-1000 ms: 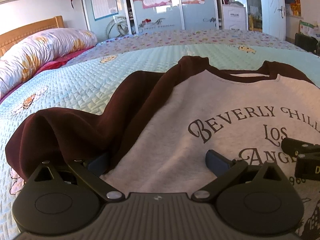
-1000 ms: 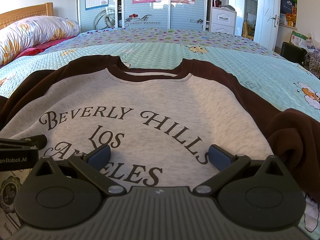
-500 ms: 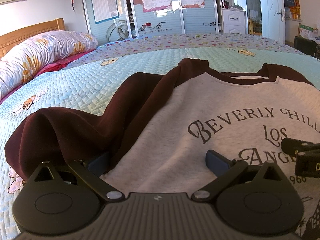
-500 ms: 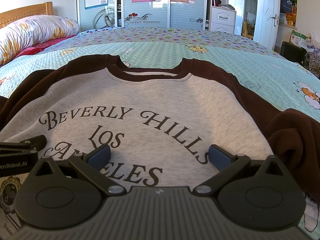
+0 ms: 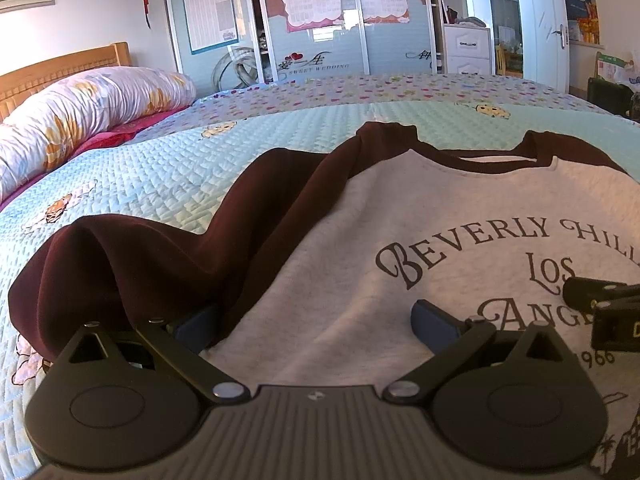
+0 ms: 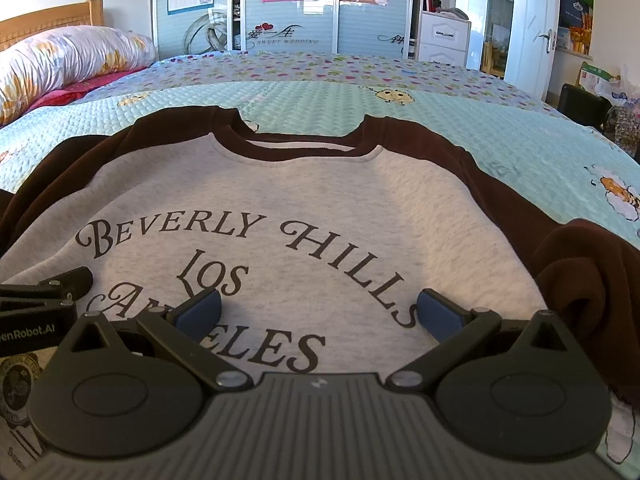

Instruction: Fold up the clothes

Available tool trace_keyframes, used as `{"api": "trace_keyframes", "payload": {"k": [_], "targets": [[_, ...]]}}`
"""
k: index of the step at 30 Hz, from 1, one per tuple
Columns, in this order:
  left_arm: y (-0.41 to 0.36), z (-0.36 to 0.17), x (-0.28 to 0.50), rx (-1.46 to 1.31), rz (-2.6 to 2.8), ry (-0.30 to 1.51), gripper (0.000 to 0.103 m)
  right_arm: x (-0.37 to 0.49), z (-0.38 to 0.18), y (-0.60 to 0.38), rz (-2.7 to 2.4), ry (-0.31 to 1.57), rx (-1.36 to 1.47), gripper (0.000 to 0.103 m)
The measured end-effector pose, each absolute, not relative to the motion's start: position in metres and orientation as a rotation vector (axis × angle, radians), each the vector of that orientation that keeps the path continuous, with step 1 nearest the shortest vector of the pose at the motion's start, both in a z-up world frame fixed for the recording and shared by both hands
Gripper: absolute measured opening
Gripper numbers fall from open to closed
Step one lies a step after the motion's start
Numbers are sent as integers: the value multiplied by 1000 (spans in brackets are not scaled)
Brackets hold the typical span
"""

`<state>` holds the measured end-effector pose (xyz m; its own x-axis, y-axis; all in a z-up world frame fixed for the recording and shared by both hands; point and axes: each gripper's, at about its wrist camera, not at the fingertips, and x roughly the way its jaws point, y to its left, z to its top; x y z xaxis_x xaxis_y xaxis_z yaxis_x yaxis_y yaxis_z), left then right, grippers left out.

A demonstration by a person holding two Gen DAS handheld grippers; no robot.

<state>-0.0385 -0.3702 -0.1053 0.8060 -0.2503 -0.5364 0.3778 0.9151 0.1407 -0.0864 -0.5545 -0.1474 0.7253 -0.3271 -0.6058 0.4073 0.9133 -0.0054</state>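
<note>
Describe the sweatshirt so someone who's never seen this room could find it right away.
Start at the big bed with the pale blue quilted cover. The sweatshirt lies flat on it, front up, collar toward the wardrobe. Nothing else there has a grey body, dark maroon sleeves and "Beverly Hills Los Angeles" lettering.

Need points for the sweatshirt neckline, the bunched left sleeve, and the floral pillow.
sweatshirt neckline [image 6: 308, 151]: right wrist view, on the dark front collar band.
bunched left sleeve [image 5: 132, 264]: left wrist view, on the raised maroon fold.
floral pillow [image 5: 88, 108]: left wrist view, on its top surface near the headboard.
</note>
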Motion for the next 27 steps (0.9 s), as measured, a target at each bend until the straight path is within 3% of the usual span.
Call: {"api": "trace_keyframes", "payload": {"k": [10, 27], "targets": [[-371, -106, -39, 246, -341, 531, 103, -62, -113, -559, -428, 876, 229, 103], [-371, -106, -39, 246, -341, 528, 103, -75, -58, -546, -471, 813, 225, 103]]}}
